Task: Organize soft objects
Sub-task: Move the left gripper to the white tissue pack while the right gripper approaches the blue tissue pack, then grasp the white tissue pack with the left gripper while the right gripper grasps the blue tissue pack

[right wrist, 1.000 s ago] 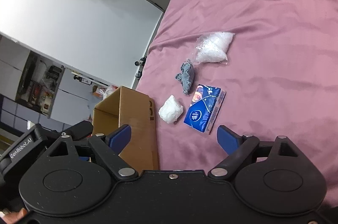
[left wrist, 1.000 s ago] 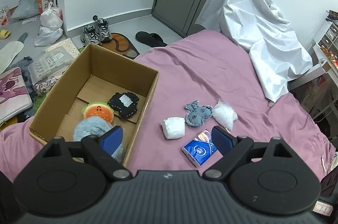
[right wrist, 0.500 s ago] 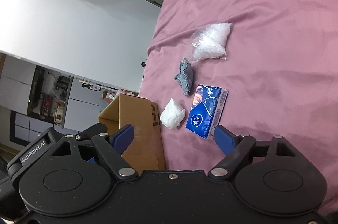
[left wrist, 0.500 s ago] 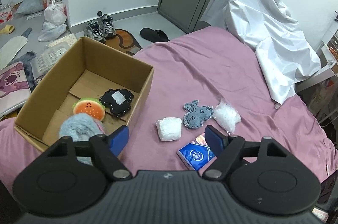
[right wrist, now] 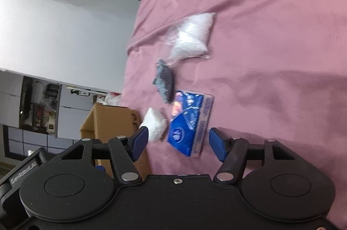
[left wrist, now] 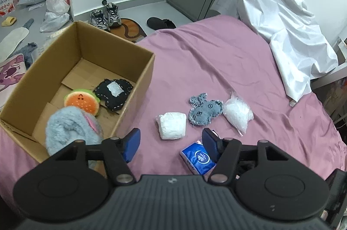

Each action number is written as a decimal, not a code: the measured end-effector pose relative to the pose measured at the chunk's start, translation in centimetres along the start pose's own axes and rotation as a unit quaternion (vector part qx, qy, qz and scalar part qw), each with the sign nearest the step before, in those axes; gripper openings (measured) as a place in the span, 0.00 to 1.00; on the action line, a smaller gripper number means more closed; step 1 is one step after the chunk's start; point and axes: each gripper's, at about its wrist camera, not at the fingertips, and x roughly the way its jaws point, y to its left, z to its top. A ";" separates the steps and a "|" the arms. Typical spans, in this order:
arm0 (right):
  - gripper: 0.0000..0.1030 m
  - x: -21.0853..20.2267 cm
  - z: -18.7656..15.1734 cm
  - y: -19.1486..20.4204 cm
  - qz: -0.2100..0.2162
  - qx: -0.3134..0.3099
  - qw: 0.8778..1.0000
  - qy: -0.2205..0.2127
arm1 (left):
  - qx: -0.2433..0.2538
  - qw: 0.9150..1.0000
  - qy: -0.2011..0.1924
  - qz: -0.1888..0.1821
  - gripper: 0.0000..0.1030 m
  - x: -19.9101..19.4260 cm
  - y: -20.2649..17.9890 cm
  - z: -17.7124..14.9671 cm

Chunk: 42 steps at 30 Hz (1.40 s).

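Left gripper (left wrist: 170, 141): jaws spread wide, nothing between the blue pads, poised low in frame over the purple bedsheet (left wrist: 216, 61), which is smooth and faintly creased. Right gripper (right wrist: 178, 142): jaws likewise spread, empty, with the blue tissue pack (right wrist: 189, 121) lying just ahead between the fingertips, not touched as far as can be seen.

Left wrist view, centre: four loose items close together on the sheet
- white wad (left wrist: 172, 125), crinkly, roughly block-shaped
- grey fabric animal (left wrist: 203, 113), flat, frayed edges, stitched eyes, just right of the wad
- clear bag of white filling (left wrist: 238, 114), glossy and puffy, touching or nearly touching the animal's right edge
- tissue pack (left wrist: 198, 159), glossy blue wrapper, partly hidden behind the right fingertip

Left of frame: open cardboard box (left wrist: 141, 78), plain brown, flaps folded flat inside. It holds a fluffy blue-grey plush (left wrist: 71, 128) nearest the camera, a round orange-and-green plush (left wrist: 82, 101), and a flat black felt piece (left wrist: 113, 92) with white stitching and a pale patch.

Only the left view shows the box interior, the draped white plastic sheet (left wrist: 282, 17) at upper right, and shoes (left wrist: 105, 16) on the grey floor.

Right wrist view is tilted and blurred: the box (right wrist: 108, 123) appears from outside only, lower left; the same four items run in a diagonal line
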 end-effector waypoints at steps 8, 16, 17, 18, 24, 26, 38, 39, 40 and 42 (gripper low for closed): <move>0.49 1.8 0.9 -1.2 0.009 0.024 1.000 0.005 | -0.002 1.000 0.015 0.006 0.60 2.0 -0.5 0.3; 0.21 2.1 1.0 -2.2 0.008 0.034 0.999 -0.002 | -0.004 1.000 0.025 0.017 0.60 4.0 -1.3 0.6; 0.21 1.8 1.0 -2.3 0.008 0.036 0.999 -0.009 | -0.005 0.999 0.026 0.020 0.60 4.3 -1.4 0.6; 0.20 1.4 1.1 -2.5 0.007 0.039 0.999 -0.015 | -0.006 0.999 0.028 0.021 0.60 4.6 -1.6 0.6; 0.20 -0.1 1.2 -3.1 -0.003 0.040 0.998 -0.040 | -0.005 0.999 0.035 0.027 0.60 6.3 -2.6 0.4; 0.20 -0.2 1.3 -3.3 -0.005 0.047 0.998 -0.043 | -0.003 0.999 0.037 0.030 0.60 6.9 -2.8 0.3; 0.28 1.0 1.7 -4.3 0.022 0.093 0.995 -0.022 | -0.038 0.995 0.069 0.064 0.37 10.9 -1.9 -0.4; 0.28 1.1 1.7 -4.4 0.024 0.094 0.995 -0.020 | -0.044 0.994 0.071 0.063 0.37 11.1 -1.7 -0.5; 0.28 1.2 1.8 -4.4 0.026 0.095 0.995 -0.018 | -0.047 0.994 0.071 0.062 0.37 11.1 -1.6 -0.5; 0.28 1.5 1.9 -4.4 0.031 0.095 0.995 -0.014 | -0.042 0.995 0.071 0.062 0.37 11.1 -1.7 -0.5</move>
